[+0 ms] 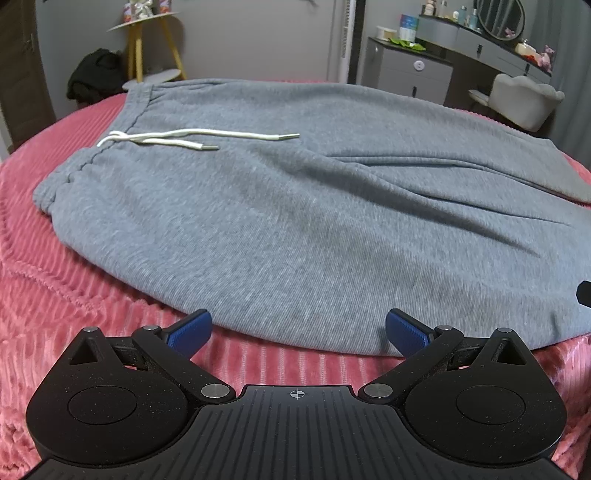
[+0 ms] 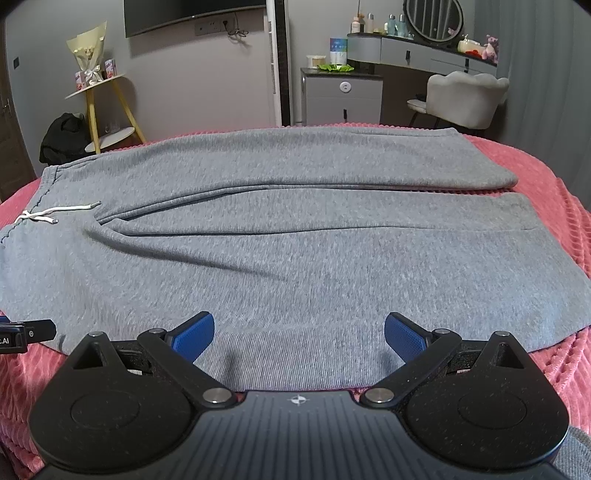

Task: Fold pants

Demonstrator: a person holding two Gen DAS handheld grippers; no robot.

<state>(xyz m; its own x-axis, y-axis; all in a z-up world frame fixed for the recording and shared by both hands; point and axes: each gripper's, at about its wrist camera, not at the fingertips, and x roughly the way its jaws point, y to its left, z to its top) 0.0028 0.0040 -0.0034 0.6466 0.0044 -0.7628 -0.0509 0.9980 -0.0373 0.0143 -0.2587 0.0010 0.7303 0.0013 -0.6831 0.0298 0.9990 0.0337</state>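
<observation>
Left gripper point(image 1: 298, 329) sits low and level at the near edge of the pants point(image 1: 295, 206), blue fingers point(image 1: 188, 332) spread wide, nothing between them; tips are right at the fabric's hem line, over the pink bedspread point(image 1: 55, 295). Right gripper point(image 2: 299, 332) same pose: level, pointing across the bed, fingers point(image 2: 404, 338) wide apart and empty, hovering over the near leg of the pants point(image 2: 295, 258), cannot tell whether they touch the cloth. In the right wrist view, the tip of the left gripper point(image 2: 27, 334) pokes in at the left edge, at the same near hem. Grey sweatpants lie flat on the bed, spread lengthwise: waistband to the left, legs running right, the two legs side by side with the far one slightly overlapping along the middle seam. White drawstring point(image 1: 192, 138) lies loose on the front near the waistband. Beyond the bed: yellow-legged shelf stand point(image 2: 103, 107) with a black bag point(image 2: 64, 138) beside it on the left, grey cabinet point(image 2: 341, 98), pale chair point(image 2: 465, 98) and dresser with round mirror point(image 2: 434, 20) on the right.
</observation>
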